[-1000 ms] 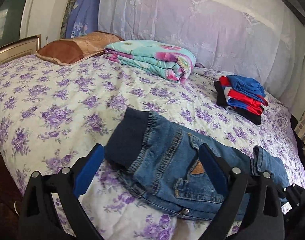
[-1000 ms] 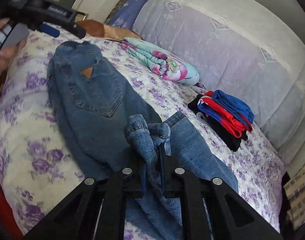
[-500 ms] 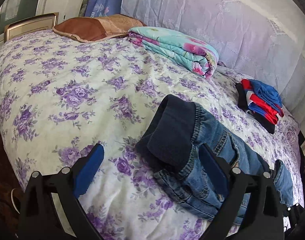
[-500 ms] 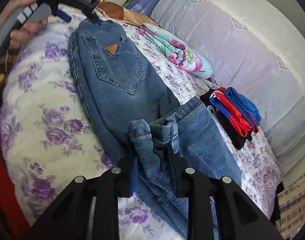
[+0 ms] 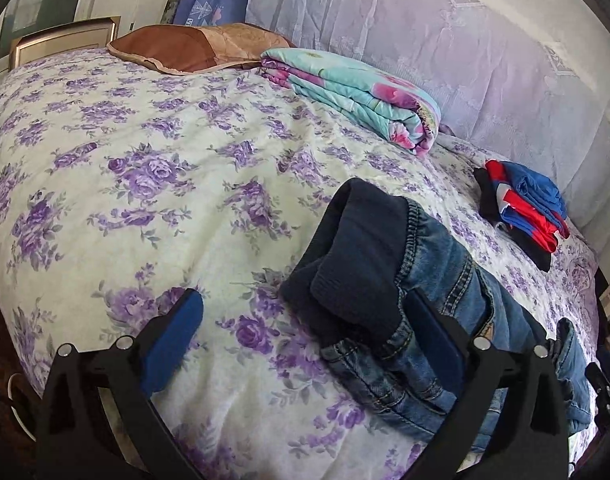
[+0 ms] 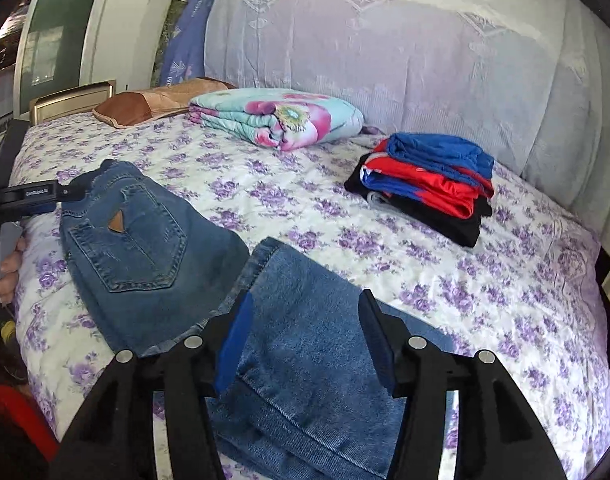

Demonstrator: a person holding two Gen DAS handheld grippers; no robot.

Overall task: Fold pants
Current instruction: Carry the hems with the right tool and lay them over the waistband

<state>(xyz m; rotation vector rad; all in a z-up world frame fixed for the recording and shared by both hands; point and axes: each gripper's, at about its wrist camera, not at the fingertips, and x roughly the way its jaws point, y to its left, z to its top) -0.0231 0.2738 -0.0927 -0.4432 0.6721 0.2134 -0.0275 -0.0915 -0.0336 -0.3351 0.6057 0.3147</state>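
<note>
**A:** Right wrist view first: the right gripper (image 6: 305,332) hangs low over the near edge of the bed (image 6: 305,196), its jaws spread apart with nothing between the pads. Under them lies the leg end of the jeans (image 6: 305,344), flat on the floral cover, hem towards the near side.

**B:** And the rest of the pants?

**A:** The seat half stretches away to the left, back pocket (image 6: 129,248) facing up, a small tan patch at its top. The two halves meet at an angle, so the garment lies bent rather than straight. At the far left end, by the waistband, the left gripper (image 6: 71,193) comes in from the edge of the view, with the person's hand (image 6: 9,268) showing behind it.

**B:** Switching to the left wrist camera.

**A:** Here the left gripper (image 5: 301,336) is wide open. The dark ribbed waistband (image 5: 353,256) sits between the fingers, nearer the right one, bunched up above the denim. Whether the pad touches the cloth, I cannot tell.

**B:** Anything else on the bed?

**A:** Far side, a folded floral quilt (image 5: 357,88), a brown pillow (image 5: 185,46) to its left, and a stack of folded red, blue and black clothes (image 5: 521,208) off to the right, well apart from the jeans.
</note>
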